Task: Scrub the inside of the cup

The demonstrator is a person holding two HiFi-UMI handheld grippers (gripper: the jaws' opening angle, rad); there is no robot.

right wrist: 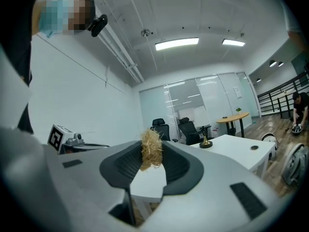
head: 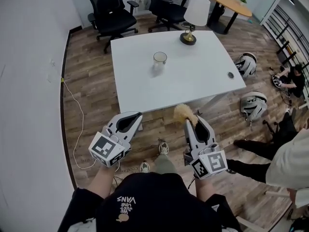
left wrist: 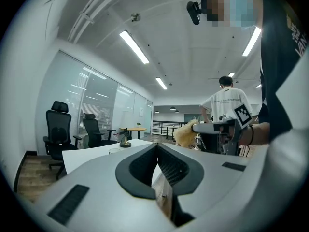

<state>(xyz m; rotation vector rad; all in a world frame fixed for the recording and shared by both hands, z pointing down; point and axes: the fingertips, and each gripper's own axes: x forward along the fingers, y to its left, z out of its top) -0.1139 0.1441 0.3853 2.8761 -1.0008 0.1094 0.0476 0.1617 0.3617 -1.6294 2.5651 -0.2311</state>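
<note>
Straw-coloured fibre scrubber (head: 183, 113) is pinched between the jaws of your right gripper (head: 192, 122), with the tuft sticking out past the tips. Grip looks sound. Your left gripper (head: 136, 116) has its jaws pressed together with nothing between them.

The glass cup (head: 160, 58) stands upright, upper centre of the head view, on the white table (head: 203, 76). It's well apart from both grippers, which hang low in the frame off the table's near edge.

Step in hand, as I read it: the approach.
- Open the left jaws before you reach the cup and clamp its wall to brace it.
- Then drop the tuft straight down through the mouth. Thin glass will likely tip if you push sideways unbraced.

Cup looks empty; I can't make out any liquid or residue at this range. Table lamp (head: 192, 21) stands beyond it, higher in the frame; stay clear of it.
</note>
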